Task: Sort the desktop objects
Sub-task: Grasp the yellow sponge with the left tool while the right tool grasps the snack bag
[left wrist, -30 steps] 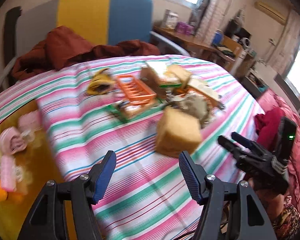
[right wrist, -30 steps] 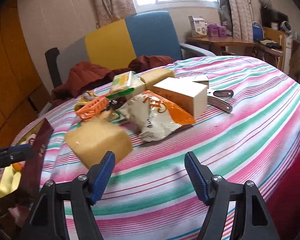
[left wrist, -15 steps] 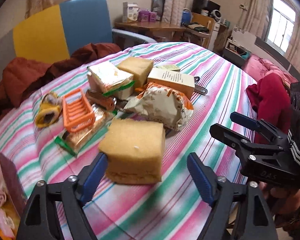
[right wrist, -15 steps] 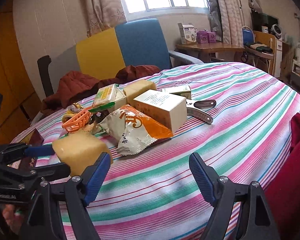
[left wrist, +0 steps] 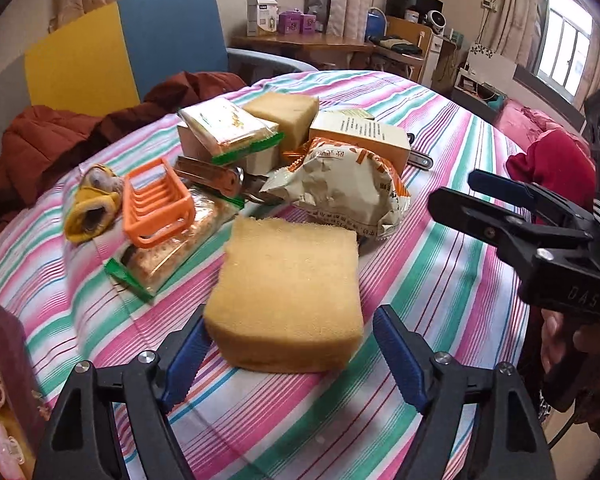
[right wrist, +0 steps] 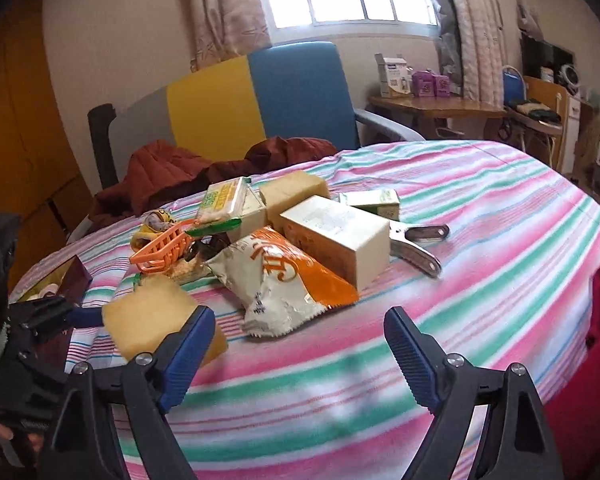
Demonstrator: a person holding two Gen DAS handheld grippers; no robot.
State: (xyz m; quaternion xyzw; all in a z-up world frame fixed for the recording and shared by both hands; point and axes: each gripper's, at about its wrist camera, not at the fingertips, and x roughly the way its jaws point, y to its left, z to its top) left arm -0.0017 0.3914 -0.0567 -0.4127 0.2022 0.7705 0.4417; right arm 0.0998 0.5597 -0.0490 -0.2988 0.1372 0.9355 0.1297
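Left hand-held gripper wide open, released, yellow sponge sitting right between its fingers on the worktop.

Yellow sponge was blurred and apart from pile one second ago; now lies flat on striped counter, between fingers of left gripper, pads not pressing. Left gripper came closer and lower to sponge, jaws opened wider. Right gripper jaws have just been opening, nothing between them.
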